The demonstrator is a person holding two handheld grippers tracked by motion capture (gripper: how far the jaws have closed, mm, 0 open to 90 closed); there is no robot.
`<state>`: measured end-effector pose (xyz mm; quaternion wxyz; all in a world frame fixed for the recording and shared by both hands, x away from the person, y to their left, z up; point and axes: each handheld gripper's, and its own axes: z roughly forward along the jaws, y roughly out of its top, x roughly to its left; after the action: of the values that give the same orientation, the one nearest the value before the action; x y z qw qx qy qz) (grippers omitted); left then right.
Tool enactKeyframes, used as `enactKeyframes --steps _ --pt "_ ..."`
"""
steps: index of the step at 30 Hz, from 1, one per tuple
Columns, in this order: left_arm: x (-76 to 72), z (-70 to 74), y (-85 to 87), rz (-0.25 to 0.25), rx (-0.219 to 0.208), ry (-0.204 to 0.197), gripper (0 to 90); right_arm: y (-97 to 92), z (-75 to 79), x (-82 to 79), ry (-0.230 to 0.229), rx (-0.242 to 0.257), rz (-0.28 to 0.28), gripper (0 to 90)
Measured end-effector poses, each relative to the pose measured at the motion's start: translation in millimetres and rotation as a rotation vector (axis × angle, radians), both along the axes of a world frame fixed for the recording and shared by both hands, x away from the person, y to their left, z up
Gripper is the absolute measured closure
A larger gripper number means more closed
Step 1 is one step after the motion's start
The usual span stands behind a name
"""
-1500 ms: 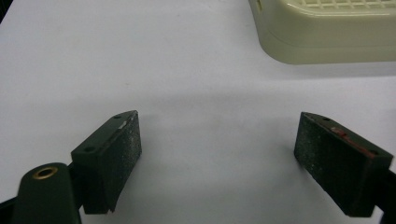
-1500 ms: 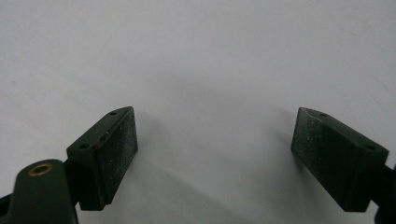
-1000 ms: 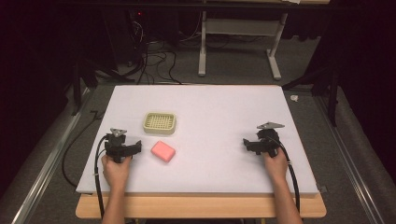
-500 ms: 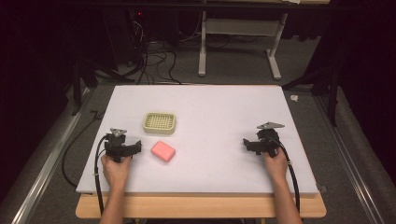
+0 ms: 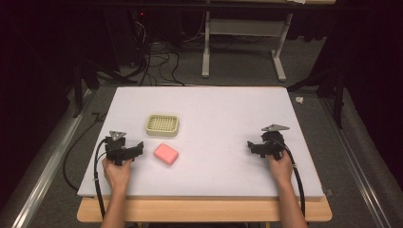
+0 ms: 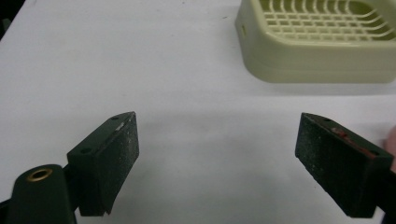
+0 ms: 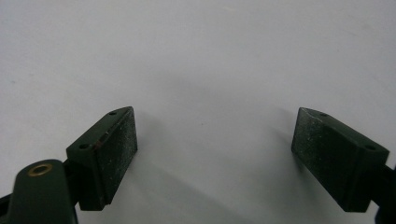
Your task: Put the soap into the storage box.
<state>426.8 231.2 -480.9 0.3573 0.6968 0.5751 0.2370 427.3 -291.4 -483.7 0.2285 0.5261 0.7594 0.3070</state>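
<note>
White surface [image 5: 214, 109], foam-like top on a wooden frame. Two hand-held claws rest low near the front edge, one toward each front corner.

Left claw [image 5: 138, 148]: held in the person's left hand [image 5: 117, 172] near the front-left corner, jaws pointing toward the middle of the surface. Jaws spread wide, nothing between them. In the left gripper view [image 6: 217, 156] bare white surface lies between the two black pads.

Right claw [image 5: 250, 145]: held in the right hand [image 5: 281, 168] toward the front-right corner, jaws pointing inward toward the centre. Jaws equally wide apart, empty; the right gripper view [image 7: 215, 154] shows plain surface ahead.

Pink soap bar [image 5: 166, 154]: lies flat just beside the left claw's tips, on the centre side, not touching them as far as can be told.

Pale yellow-green slatted soap dish [image 5: 162, 125]: sits behind the pink bar, left of centre, apart from it. In the left gripper view it appears ahead and off to one side [image 6: 322, 42], upright, with nothing lying on its grid.

Cables trail from both claws back over the front edge.
</note>
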Motion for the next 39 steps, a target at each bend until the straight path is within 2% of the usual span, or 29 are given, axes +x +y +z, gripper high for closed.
enactKeyframes --steps 6,9,12,20,30,39 --pt "-4.2 4.2 -3.5 -0.02 0.0 -0.004 9.7 0.0 0.0 0.0 0.0 0.0 0.0 15.0" --pt "-9.7 9.2 -6.9 -0.054 0.001 -0.021 9.2 0.0 0.0 0.0 0.0 -0.001 0.0 15.0" --pt "-12.1 11.3 -8.9 -0.066 0.0 -0.029 9.0 0.0 0.0 0.0 0.0 0.0 0.0 15.0" --pt "-22.7 19.9 -15.3 -0.14 -0.051 -0.028 7.7 0.0 0.0 0.0 0.0 0.0 0.0 15.0" --pt "-34.1 29.1 -26.0 -0.208 -0.064 -0.027 7.4 0.0 0.0 0.0 -0.001 -0.002 0.001 15.0" --pt "-41.1 36.5 -41.0 -0.266 -0.069 -0.042 6.9 0.1 0.0 0.0 -0.001 -0.001 0.001 15.0"
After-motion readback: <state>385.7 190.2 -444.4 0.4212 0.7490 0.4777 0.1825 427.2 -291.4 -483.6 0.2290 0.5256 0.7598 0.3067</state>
